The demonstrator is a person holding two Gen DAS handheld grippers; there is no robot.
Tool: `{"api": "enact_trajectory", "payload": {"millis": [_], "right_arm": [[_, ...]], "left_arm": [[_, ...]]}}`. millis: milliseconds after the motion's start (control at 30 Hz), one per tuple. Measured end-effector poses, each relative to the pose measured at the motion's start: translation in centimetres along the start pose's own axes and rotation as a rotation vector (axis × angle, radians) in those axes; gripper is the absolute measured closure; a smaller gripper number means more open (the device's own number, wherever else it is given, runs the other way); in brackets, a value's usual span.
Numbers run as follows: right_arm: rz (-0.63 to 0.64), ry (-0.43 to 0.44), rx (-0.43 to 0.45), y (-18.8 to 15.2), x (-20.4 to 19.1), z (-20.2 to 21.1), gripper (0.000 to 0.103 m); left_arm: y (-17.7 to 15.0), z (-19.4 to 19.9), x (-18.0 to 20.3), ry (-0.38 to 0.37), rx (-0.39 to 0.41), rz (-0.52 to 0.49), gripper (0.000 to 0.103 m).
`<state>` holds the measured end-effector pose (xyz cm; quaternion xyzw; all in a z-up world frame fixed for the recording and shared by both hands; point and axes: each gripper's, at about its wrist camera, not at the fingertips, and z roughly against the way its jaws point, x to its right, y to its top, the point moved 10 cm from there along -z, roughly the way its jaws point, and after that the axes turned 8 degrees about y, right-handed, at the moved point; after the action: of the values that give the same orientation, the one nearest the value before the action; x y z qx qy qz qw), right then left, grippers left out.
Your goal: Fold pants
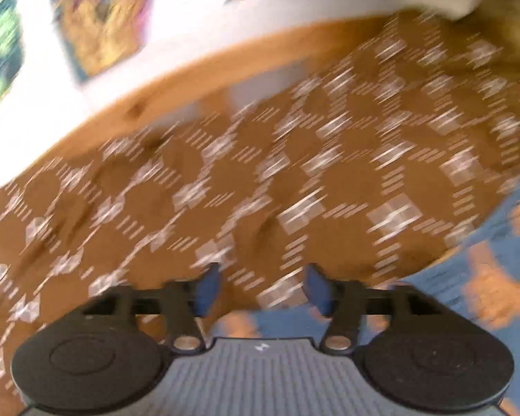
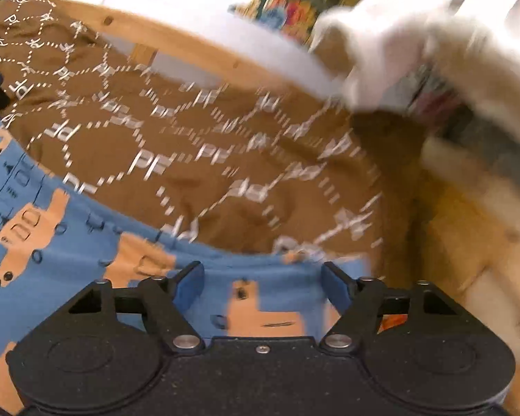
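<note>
The brown pants (image 2: pixel 197 159), printed with white dashed hexagons and "PF" letters, are lying spread across the middle of both views, on a blue bedsheet (image 2: pixel 69 242) patterned with orange shapes. In the right wrist view their near edge is running from the left of the frame down toward the lower centre, just above the right tool (image 2: pixel 263 282). In the left wrist view the cloth is filling most of the frame, with the sheet showing only at the lower right.

Both tools are standing wide with nothing between the pads. The left tool (image 1: pixel 260 287) is hovering over the near part of the brown cloth; the right tool is hanging over bare sheet, just short of the hem.

The fabric is looking thin, light and limp, wrinkling in soft folds, so it will likely sag and drag rather than keep its shape. Pinching an edge or corner near the hem, where a tool can get under one layer, seems the best hold; two spaced grips should keep the fold straight.

Motion blur is smearing the left view badly. Waistband, leg ends and how many layers are stacked cannot be made out. A pale fuzzy thing (image 2: pixel 416 45) in the upper right is blurred beyond naming, and a wooden rail (image 1: pixel 225 59) is cutting off the far side.
</note>
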<state>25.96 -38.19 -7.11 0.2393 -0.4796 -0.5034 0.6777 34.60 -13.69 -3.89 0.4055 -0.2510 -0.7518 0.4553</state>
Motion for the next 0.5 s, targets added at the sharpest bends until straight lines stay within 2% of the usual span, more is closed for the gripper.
{"api": "enact_trajectory", "payload": {"millis": [33,167,233,267,300,367,400,500], "right_arm": [[-0.002,-0.026,0.006,0.1,0.5,0.7,0.012],[-0.111,-0.010,-0.016,-0.6,2.8,4.0,0.011],[-0.188,-0.039,-0.017,-1.4,4.2,6.1,0.005],[-0.240,-0.041,-0.016,-2.1,4.7,7.0,0.003],[-0.289,-0.025,-0.015,-2.7,4.9,7.8,0.004],[-0.356,0.025,-0.037,-3.7,5.1,8.3,0.009],[-0.372,0.043,-0.045,-3.9,5.1,8.2,0.013],[-0.482,0.111,-0.048,-4.3,5.2,8.1,0.016]], "left_arm": [[0.7,0.7,1.4,-0.053,0.034,-0.007,0.032],[3.6,2.6,8.4,-0.262,0.140,-0.085,0.029],[4.2,3.3,12.2,-0.333,0.172,-0.197,0.044],[4.2,3.5,14.0,-0.357,0.177,-0.266,0.063],[4.0,3.6,15.6,-0.369,0.180,-0.338,0.071],[3.6,4.0,17.7,-0.395,0.188,-0.437,0.075],[3.4,4.1,18.3,-0.411,0.184,-0.462,0.076],[2.8,4.5,19.4,-0.436,0.162,-0.506,0.078]]}}
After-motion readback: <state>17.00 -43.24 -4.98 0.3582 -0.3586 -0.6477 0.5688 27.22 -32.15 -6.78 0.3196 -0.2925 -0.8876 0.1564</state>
